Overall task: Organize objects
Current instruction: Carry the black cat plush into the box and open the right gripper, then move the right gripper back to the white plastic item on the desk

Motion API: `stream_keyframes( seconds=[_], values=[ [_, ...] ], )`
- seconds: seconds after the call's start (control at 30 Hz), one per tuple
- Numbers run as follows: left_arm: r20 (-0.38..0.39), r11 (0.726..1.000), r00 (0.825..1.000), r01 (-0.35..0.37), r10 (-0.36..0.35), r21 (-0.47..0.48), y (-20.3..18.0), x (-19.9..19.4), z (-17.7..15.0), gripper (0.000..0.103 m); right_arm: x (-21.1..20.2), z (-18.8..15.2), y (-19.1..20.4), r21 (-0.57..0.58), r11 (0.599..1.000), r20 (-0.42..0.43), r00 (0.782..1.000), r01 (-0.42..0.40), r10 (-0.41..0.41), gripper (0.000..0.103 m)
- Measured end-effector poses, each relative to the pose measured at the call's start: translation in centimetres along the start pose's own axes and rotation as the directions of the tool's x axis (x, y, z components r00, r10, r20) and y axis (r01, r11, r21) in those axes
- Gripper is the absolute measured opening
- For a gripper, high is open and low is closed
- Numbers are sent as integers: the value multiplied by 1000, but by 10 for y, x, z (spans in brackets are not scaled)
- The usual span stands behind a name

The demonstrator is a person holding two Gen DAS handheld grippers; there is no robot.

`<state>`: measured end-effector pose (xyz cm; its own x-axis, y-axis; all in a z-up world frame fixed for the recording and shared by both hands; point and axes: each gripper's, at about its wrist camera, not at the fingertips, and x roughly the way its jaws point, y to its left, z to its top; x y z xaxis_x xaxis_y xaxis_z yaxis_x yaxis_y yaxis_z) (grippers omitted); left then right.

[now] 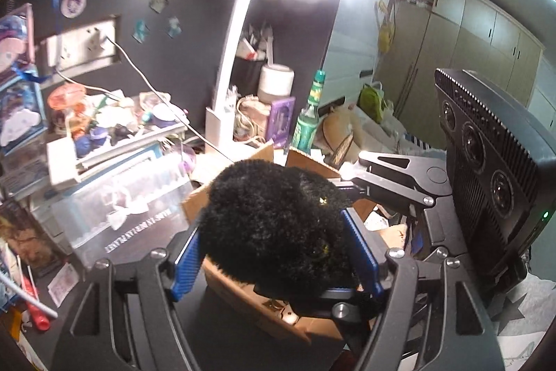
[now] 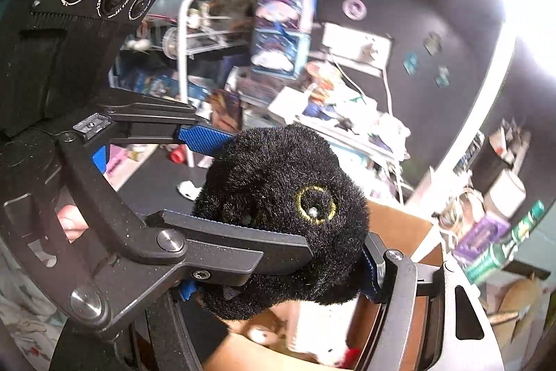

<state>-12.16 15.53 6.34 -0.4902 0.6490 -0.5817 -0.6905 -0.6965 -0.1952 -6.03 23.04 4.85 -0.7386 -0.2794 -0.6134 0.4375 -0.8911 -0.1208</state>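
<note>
A black plush toy with yellow-ringed eyes is held above an open cardboard box. My left gripper is shut on it, its blue pads pressed into the fur on both sides. In the right wrist view the same toy sits between the left gripper's fingers. My right gripper touches the toy's lower right side; only one of its fingers shows, so its state is unclear. In the left wrist view the right gripper's finger reaches the toy from the right.
The box holds small items. The dark desk carries a clear plastic bin, a white tray of clutter, a white lamp, a green bottle and a purple box. Cupboards stand at the far right.
</note>
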Motion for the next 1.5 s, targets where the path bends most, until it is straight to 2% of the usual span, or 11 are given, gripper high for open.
stream_keyframes(
  seconds=[0.27,0.33,0.47,0.53,0.87,1.07,1.2,1.3,1.37,1.5],
  values=[
    [-58,1000,998,2,-1,6,-8,34,5,73,13,-19,-28,51,999,-68,998,10,-7,71],
    [-65,1000,998,-6,6,6,-9,39,7,81,13,-21,-31,48,999,-83,996,23,-19,74],
    [-74,999,997,-33,34,22,-11,44,7,84,17,-26,-38,36,996,-120,990,85,-80,85],
    [-73,999,997,-38,40,28,-11,42,6,84,17,-28,-42,37,993,-126,986,111,-105,86],
    [-22,996,996,-87,87,20,2,5,-8,85,7,-31,-52,62,988,-125,984,139,-131,87],
    [39,992,992,-120,121,-38,29,-41,-29,85,3,-18,-32,44,988,-82,986,151,-147,87],
    [52,976,978,-194,200,-96,55,-74,-53,86,-1,-1,-3,34,996,-7,996,88,-88,87],
    [51,956,964,-252,262,-151,76,-95,-75,86,4,15,32,0,999,14,999,-33,33,88],
    [29,941,954,-290,299,-175,89,-105,-93,86,13,23,54,-18,994,14,994,-106,106,89],
    [-13,904,935,-347,356,-248,119,-119,-131,86,40,29,98,-72,977,-8,980,-198,198,90]
  ],
)
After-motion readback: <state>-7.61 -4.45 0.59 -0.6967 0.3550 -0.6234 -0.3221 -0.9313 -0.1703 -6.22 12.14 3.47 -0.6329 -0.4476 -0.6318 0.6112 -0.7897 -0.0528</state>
